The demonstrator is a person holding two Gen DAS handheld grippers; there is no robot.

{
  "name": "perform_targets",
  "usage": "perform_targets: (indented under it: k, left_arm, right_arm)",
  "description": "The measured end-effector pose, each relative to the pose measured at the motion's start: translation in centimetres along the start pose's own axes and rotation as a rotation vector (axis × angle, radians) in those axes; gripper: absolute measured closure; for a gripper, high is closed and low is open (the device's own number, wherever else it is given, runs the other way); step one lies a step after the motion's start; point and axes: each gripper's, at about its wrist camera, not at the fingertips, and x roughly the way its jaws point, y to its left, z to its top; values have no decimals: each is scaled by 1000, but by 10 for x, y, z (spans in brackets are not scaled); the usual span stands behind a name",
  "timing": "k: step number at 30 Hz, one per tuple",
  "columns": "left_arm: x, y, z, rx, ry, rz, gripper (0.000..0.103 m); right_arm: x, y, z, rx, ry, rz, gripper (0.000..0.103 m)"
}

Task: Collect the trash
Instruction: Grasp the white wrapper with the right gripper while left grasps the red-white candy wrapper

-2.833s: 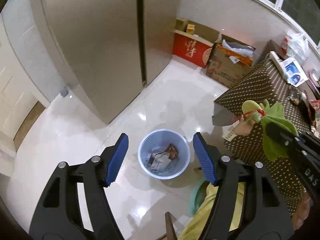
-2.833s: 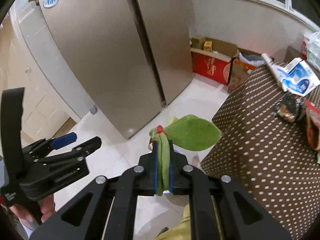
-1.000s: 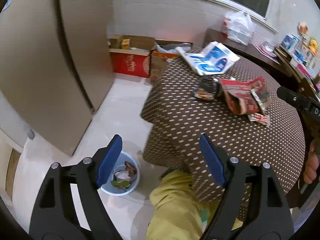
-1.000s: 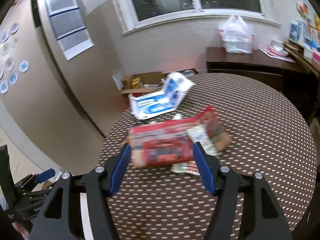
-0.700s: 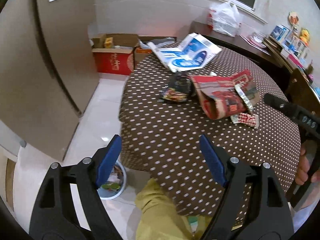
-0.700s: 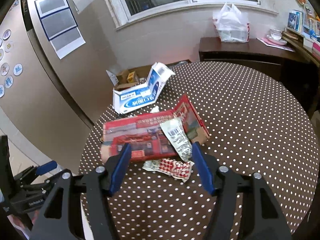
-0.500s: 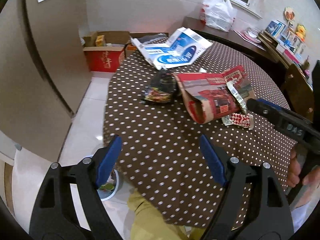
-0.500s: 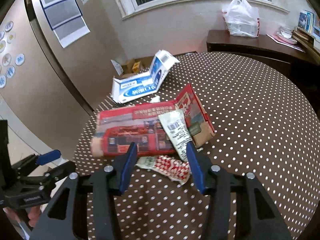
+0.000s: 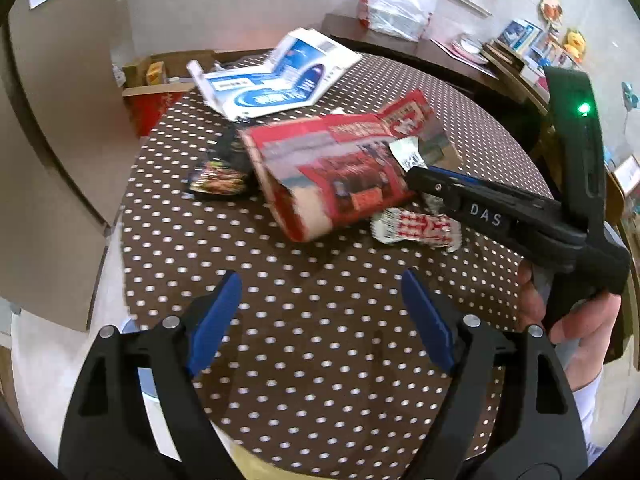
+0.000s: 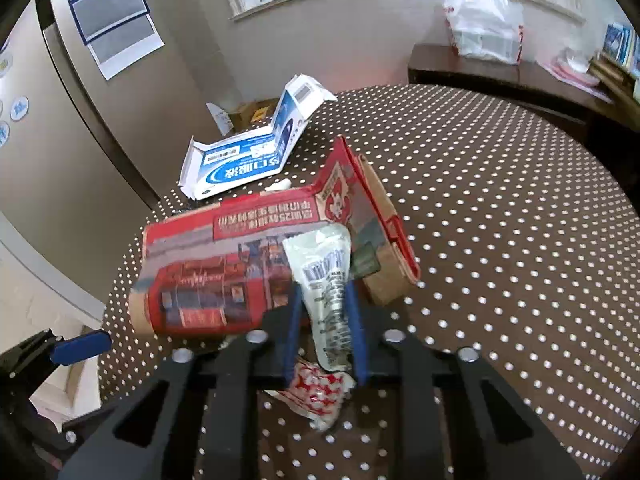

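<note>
Trash lies on the dotted table [image 9: 320, 360], ahead of both grippers. Change since the earlier views: then the right gripper [image 10: 324, 296] carried a green scrap over the floor bin. Now it is at the table without the scrap, and its jaws are closing with a silver wrapper [image 10: 326, 280] between them. The blue pads appear to meet the wrapper's two edges. The wrapper's far end rests on the red carton [image 10: 224, 276], which lies just beyond the fingertips. The left gripper [image 9: 320, 284] is wide, with nothing between its jaws, and hangs over bare cloth short of the litter.

Judgement: one drop-off looks finished and a new pick has begun. The wrapper still needs lifting clear and carrying to the bin, and the other pieces are untouched.

Remaining pieces, largest first:
- The red carton is crushed and open-ended.
- A blue-white box [image 9: 272, 80], unfolded flat, lies beyond the carton.
- A dark packet [image 9: 218, 178] lies left of the carton.
- A red-white wrapper [image 10: 320, 390] lies directly under the right gripper's fingers.

Containers:
- The bin [image 9: 147, 386] shows only as a pale sliver behind the left gripper's left finger, below the table edge. Its contents are hidden now.
- Floor cartons [image 9: 160, 80] stand far beyond the table. One holds a yellow item; the rest is unclear.
- A white bag [image 10: 484, 28] sits on the far sideboard. Its contents cannot be made out.
</note>
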Motion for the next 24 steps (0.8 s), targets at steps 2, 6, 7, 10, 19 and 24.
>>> perform_targets:
  k: [2, 6, 7, 10, 19, 24]
  left_arm:
    - [3, -11, 0, 31, 5, -16, 21]
    - [10, -33, 1, 89, 12, -36, 17]
    - [12, -36, 1, 100, 14, -39, 17]
    - [26, -53, 8, 158, 23, -46, 17]
    - [61, -69, 25, 197, 40, -18, 14]
    - [68, -78, 24, 273, 28, 22, 17]
  right_arm:
    - [-10, -7, -3, 50, -4, 12, 95]
    - [-38, -24, -14, 115, -58, 0, 96]
    - [-45, -29, -17, 131, -70, 4, 96]
    - [-61, -43, -25, 171, -90, 8, 96]
    - [-70, -65, -46, 224, -81, 12, 96]
    - [-70, -67, -52, 236, -76, 14, 96]
